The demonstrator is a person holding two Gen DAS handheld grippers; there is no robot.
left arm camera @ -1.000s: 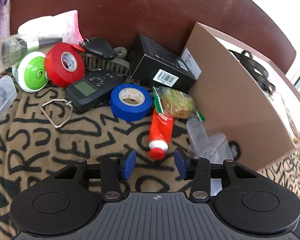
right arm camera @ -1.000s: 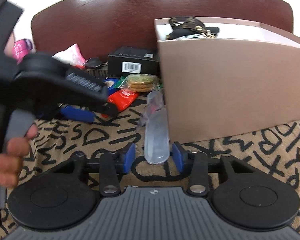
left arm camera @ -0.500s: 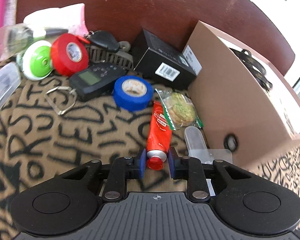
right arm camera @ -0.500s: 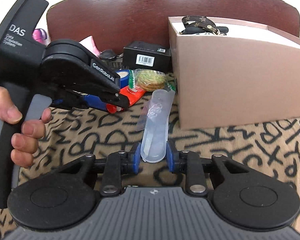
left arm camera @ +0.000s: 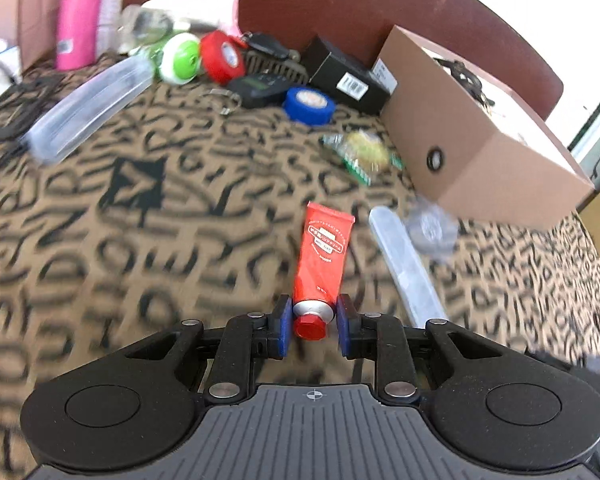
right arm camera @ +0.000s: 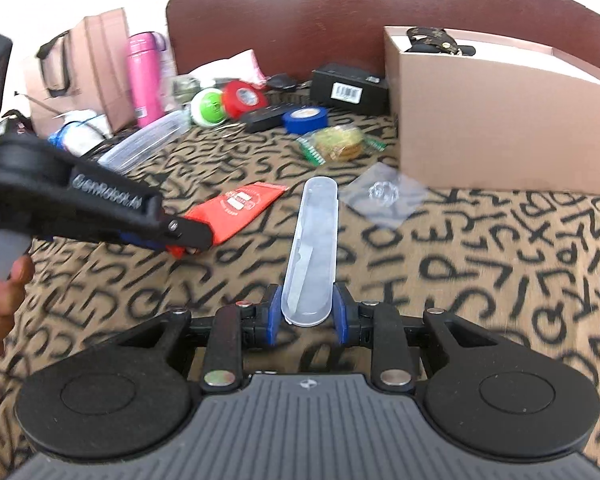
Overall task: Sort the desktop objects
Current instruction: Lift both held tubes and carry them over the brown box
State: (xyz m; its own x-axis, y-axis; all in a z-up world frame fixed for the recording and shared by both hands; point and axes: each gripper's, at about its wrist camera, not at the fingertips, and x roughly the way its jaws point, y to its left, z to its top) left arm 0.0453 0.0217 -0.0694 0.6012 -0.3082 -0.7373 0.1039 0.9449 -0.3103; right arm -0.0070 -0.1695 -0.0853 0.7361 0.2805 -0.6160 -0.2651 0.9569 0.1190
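The left gripper (left arm camera: 310, 326) is clamped on the neck of a red tube (left arm camera: 322, 258), its blue pads pressed just above the red cap, and the tube points away over the letter-patterned cloth (left arm camera: 140, 220) toward the far side. The right gripper (right arm camera: 305, 316) grips the near end of a clear oblong case (right arm camera: 312, 248), which lies lengthwise on the cloth just beside the tube. Both sets of jaws have just been closing, each with its object between the pads. A cardboard box (right arm camera: 500, 120) stands at the far right of the cloth, with a small clear packet (right arm camera: 384, 194) near its front. Along the far edge sit a blue tape roll (left arm camera: 309, 105), a red tape roll (left arm camera: 221, 58), a green-and-white disc (left arm camera: 180, 59) and a black box (left arm camera: 346, 76). A snack pack (left arm camera: 362, 154), probably biscuits though blurred, lies between the tape and the tube.
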